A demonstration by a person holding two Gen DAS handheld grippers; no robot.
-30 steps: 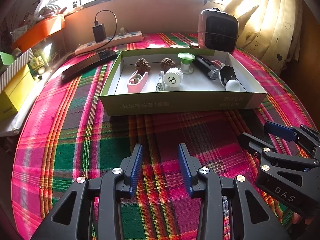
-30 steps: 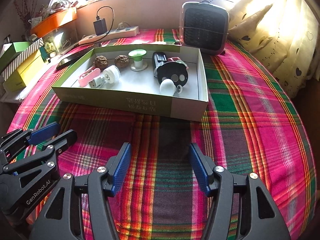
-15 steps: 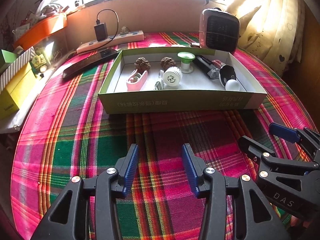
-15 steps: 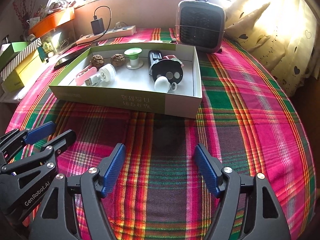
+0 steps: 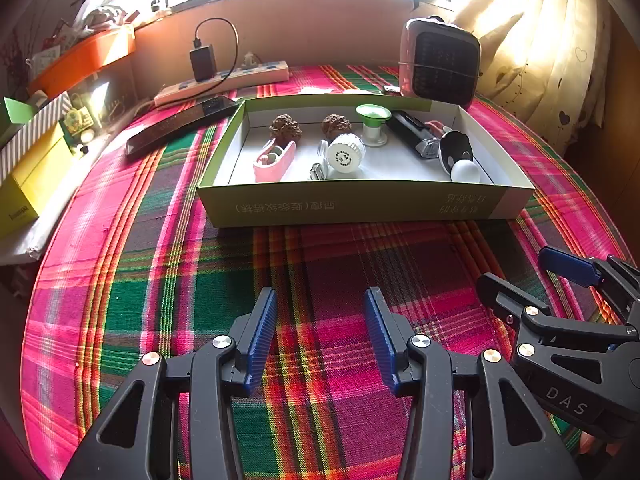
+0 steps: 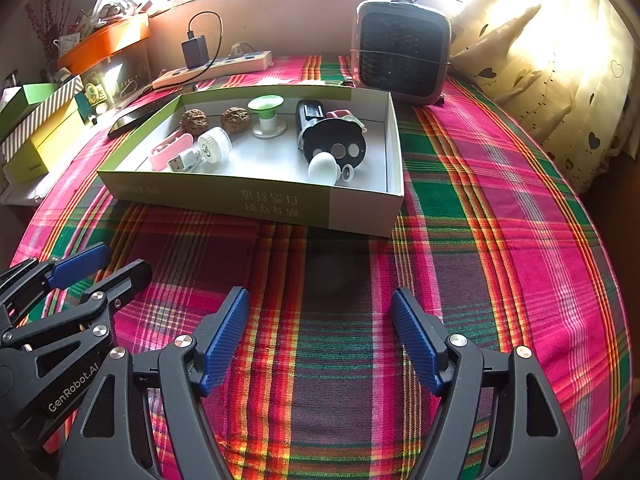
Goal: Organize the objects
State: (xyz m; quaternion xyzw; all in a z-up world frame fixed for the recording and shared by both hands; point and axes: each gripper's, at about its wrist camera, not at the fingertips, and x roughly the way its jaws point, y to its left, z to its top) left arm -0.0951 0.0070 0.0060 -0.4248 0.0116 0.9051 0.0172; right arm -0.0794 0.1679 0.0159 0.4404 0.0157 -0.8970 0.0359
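We had both grippers hanging over a plaid tablecloth (image 5: 168, 264), bright pink, green and maroon with thin yellow-orange stripes, and it was pretty sun-washed from the window along the back wall. The left gripper (image 5: 320, 334) had its jaws apart with nothing between them, just cloth showing. Same story for the right gripper (image 6: 320, 336), jaws spread wide and empty, sitting just beside the left one.

The shallow green box (image 5: 360, 200) sat further back on the cloth, well clear of both grippers, and all the small stuff was inside it: two brown walnuts (image 5: 285, 128), a pink tape dispenser (image 5: 276, 162), a white round cap (image 5: 344, 154) next to a USB plug, a green-topped spool (image 5: 373, 122), a black tube-shaped item (image 5: 412, 132), and a black disc (image 6: 334, 146) with a white ball (image 6: 324, 168) leaning on it.

Behind the box stood a small heater (image 6: 400, 60) and a power strip (image 5: 224, 80) with a black charger plugged in. A long dark bar (image 5: 180, 128) lay left of the box. Cream curtains (image 6: 560, 60) with little hearts hung on the right, and an orange tray (image 5: 84, 60) plus a yellow carton (image 5: 36, 184) crowded the left edge.
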